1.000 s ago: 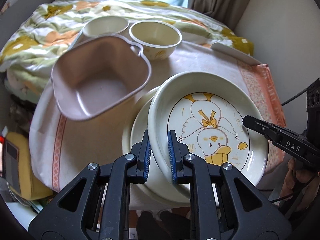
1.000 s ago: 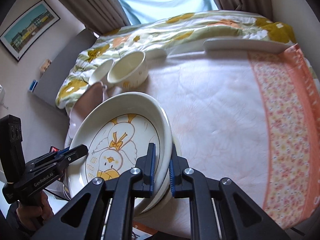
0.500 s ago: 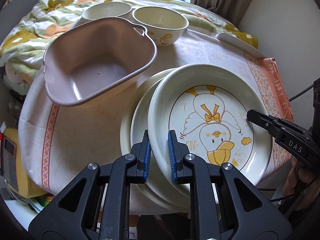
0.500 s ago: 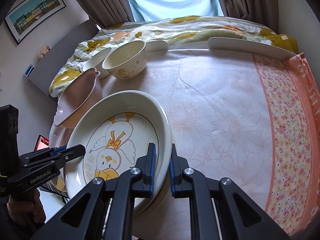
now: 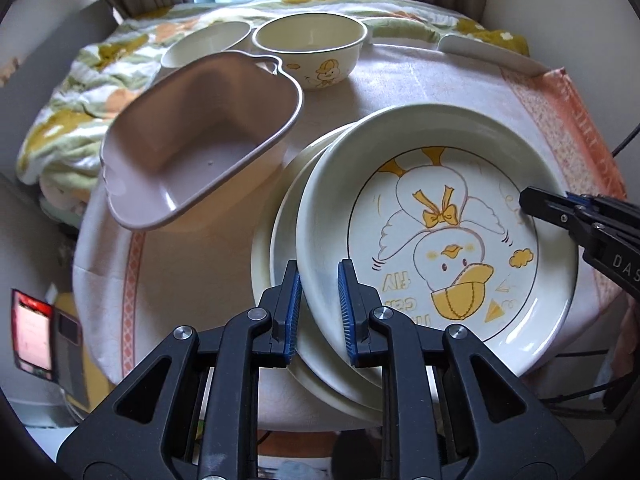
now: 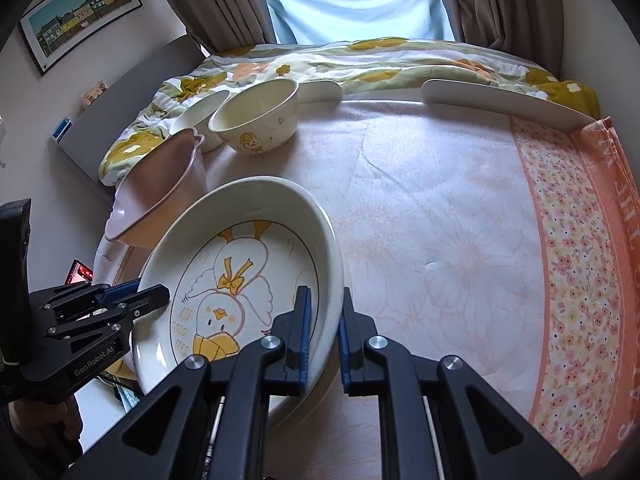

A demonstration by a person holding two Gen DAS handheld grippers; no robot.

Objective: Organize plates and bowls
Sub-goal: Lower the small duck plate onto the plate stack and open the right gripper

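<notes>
A cream plate with a yellow duck drawing (image 5: pixel 440 240) (image 6: pixel 240 264) hangs tilted over a stack of plain cream plates (image 5: pixel 276 240) at the table's near edge. My left gripper (image 5: pixel 318 276) (image 6: pixel 160 292) is shut on the plate's near-left rim. On the opposite rim my right gripper (image 6: pixel 324 300) (image 5: pixel 528 200) is shut as well. Left of the stack sits a deep pinkish-brown dish (image 5: pixel 192 152) (image 6: pixel 160 188). Behind it stand a duck-printed bowl (image 5: pixel 312 52) (image 6: pixel 256 120) and a second cream bowl (image 5: pixel 204 44) (image 6: pixel 196 112).
A pale floral cloth (image 6: pixel 440 220) with an orange border covers the table. A white curved board (image 5: pixel 488 56) (image 6: pixel 500 100) lies along its far edge, with a flowered quilt (image 6: pixel 360 60) behind. A red-lit device (image 5: pixel 32 324) sits low at the left. A hand (image 6: pixel 40 420) holds the left gripper.
The duck plate has come down closer over the plate stack and lies flatter, still held at both rims. The left view has dropped and swung, so the bowls and pink dish sit nearer the middle.
</notes>
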